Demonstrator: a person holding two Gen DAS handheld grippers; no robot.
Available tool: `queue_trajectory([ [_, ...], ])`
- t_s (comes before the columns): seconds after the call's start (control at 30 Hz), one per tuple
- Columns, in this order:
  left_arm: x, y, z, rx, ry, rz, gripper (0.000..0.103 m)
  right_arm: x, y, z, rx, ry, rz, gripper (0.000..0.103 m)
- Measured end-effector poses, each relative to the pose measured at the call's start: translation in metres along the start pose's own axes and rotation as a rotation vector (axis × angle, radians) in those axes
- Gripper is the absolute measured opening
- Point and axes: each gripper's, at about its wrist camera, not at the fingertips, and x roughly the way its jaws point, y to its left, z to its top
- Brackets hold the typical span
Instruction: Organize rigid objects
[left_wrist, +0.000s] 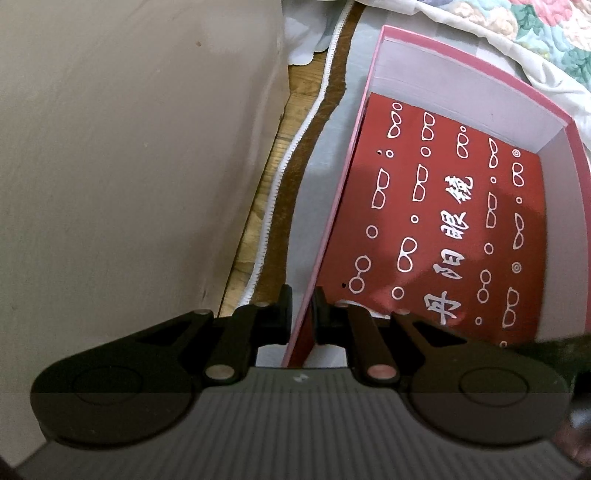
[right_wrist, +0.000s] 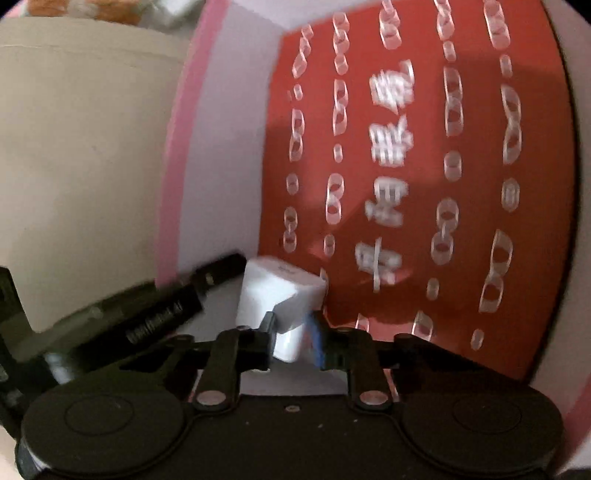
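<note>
Item 1, pink box (left_wrist: 373, 77): open-topped, pink rim, pale inner walls, lying on a grey cloth beside a pale wall panel (left_wrist: 129, 147). A red sheet (left_wrist: 436, 221) printed with white spectacle outlines and characters is covering its floor.

Item 2, left gripper (left_wrist: 302, 314): pointing steeply down, its jaws are pinching the box's near side wall, 1 finger outside the box and 1 inside. It appears to be steadying the container.

Item 3, right gripper (right_wrist: 295, 336): its jaws are closing on a white charger block (right_wrist: 280, 295), which is sitting between the 2 fingers with both pads at its sides; a blue edge is showing against the right pad. The view is motion-blurred, so firmness of the clamp is a judgement, not a certainty.

Item 4, charger block: a small rounded cuboid, hanging over the box interior, near the corner where the pale wall is meeting the red sheet. Its long axis is running forward from the jaws, roughly along the fingers.

Item 5, black pen-like object (right_wrist: 162, 314): lying against the box wall, just left of the block.

Governing relation: the block is directly ahead of and between the right jaws, with the box floor beyond it. The right hand is carrying it; the next move is probably lowering and releasing it clear of the black object.
</note>
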Motion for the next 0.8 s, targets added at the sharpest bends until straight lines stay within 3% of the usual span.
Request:
queue_trajectory([
  [0.13,0.000,0.000,-0.001,-0.002,0.003,-0.006,0.010,-0.019,0.014,-0.017,-0.114,-0.026,0.031,0.026],
  [0.23,0.000,-0.002,-0.001,-0.003,-0.002,0.007,0.010,-0.069,0.032,-0.031,-0.233,-0.102,0.041,0.034],
  [0.4,0.000,-0.007,-0.004,0.008,-0.015,0.039,0.011,-0.154,0.020,-0.041,-0.348,-0.226,-0.067,0.041],
  [0.53,-0.001,-0.009,-0.004,0.011,-0.020,0.054,0.012,-0.195,-0.036,-0.037,-0.242,-0.248,-0.244,0.044],
  [0.7,-0.002,-0.007,-0.005,-0.012,-0.022,0.051,0.012,-0.195,-0.108,-0.027,0.026,-0.293,-0.319,0.050],
  [0.8,-0.002,-0.007,-0.005,-0.012,-0.024,0.052,0.012,-0.188,-0.135,-0.035,0.085,-0.290,-0.372,0.050],
])
